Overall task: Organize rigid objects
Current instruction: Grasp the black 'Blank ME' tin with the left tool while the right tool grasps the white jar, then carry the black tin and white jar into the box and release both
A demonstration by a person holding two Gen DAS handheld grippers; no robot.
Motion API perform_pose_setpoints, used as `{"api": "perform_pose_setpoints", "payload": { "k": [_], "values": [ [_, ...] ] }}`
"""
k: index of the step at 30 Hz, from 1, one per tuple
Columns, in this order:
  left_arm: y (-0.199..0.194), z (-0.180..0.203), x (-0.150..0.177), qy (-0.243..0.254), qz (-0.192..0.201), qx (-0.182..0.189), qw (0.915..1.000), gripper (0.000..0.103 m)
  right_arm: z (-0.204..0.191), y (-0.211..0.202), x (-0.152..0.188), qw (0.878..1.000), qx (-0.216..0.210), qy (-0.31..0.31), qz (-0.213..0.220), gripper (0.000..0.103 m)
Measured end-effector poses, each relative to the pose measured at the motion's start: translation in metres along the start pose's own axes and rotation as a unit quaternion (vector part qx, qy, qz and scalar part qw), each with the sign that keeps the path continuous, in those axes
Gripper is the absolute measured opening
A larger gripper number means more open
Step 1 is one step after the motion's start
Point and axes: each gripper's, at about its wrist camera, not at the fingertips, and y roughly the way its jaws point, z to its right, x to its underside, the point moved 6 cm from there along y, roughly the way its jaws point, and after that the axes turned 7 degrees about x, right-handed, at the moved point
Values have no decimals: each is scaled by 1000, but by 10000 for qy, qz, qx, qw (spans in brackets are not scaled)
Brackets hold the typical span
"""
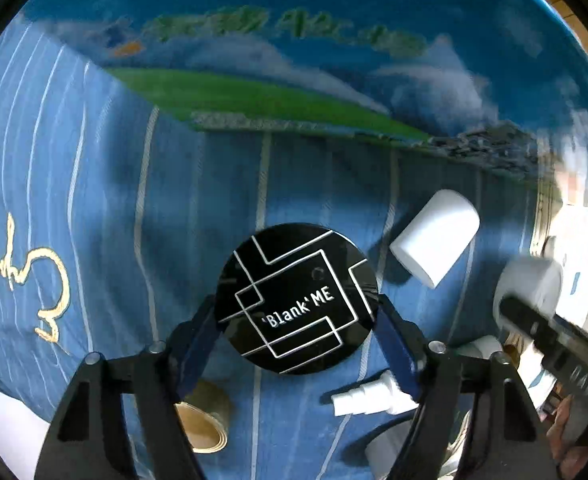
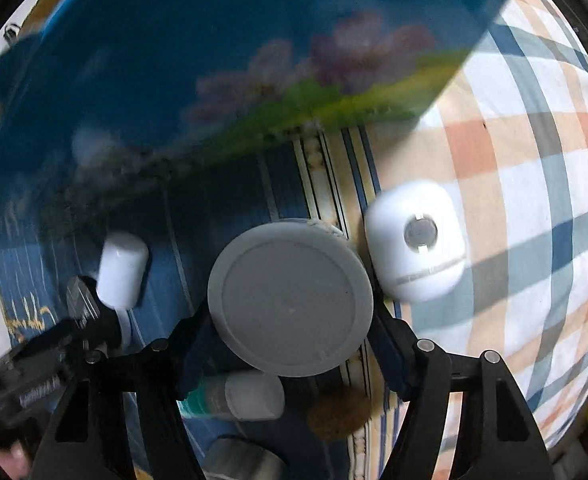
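Note:
My left gripper (image 1: 296, 312) is shut on a round black compact (image 1: 296, 298) printed "Blank ME", held above the blue striped bedsheet (image 1: 106, 208). My right gripper (image 2: 290, 320) is shut on a round grey-lidded jar (image 2: 290, 300), seen lid-on. A white cylinder (image 1: 435, 238) lies on the sheet just right of the compact and also shows in the right wrist view (image 2: 121, 270). A white rounded-square device (image 2: 415, 240) with a round centre lies right of the jar. The right gripper and its jar show at the left view's right edge (image 1: 529, 292).
A white nozzle piece (image 1: 367, 398) and a gold round lid (image 1: 204, 424) lie under the left gripper. A white-capped green tube (image 2: 242, 398) and a brown disc (image 2: 339, 412) lie under the right gripper. A blue printed pillow (image 1: 278, 56) lies behind. A plaid pillow (image 2: 533, 220) fills the right.

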Motion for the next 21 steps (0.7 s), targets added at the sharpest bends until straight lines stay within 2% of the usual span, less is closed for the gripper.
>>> {"api": "perform_pose_setpoints", "payload": {
  "k": [5, 10, 13, 16, 19, 21],
  "values": [
    [0, -4, 14, 54, 11, -121, 9999, 75, 4, 4, 31, 9978, 248, -369, -483, 72],
    [18, -11, 15, -200, -171, -38, 9996, 76, 2, 11, 29, 9972, 428, -332, -521, 73],
    [22, -10, 10, -117, -89, -236, 9996, 76, -5, 15, 20, 9973, 470, -245, -503, 75],
    [26, -3, 11, -144, 7, -251, 9996, 73, -9, 14, 12, 9975, 542, -131, -437, 77],
    [22, -4, 19, -135, 94, -276, 9995, 73, -17, 14, 11, 9948, 908, -255, -387, 71],
    [16, 1, 24, -127, 121, -316, 9993, 73, -24, 14, 15, 9916, 1155, -438, -383, 71]
  ]
}}
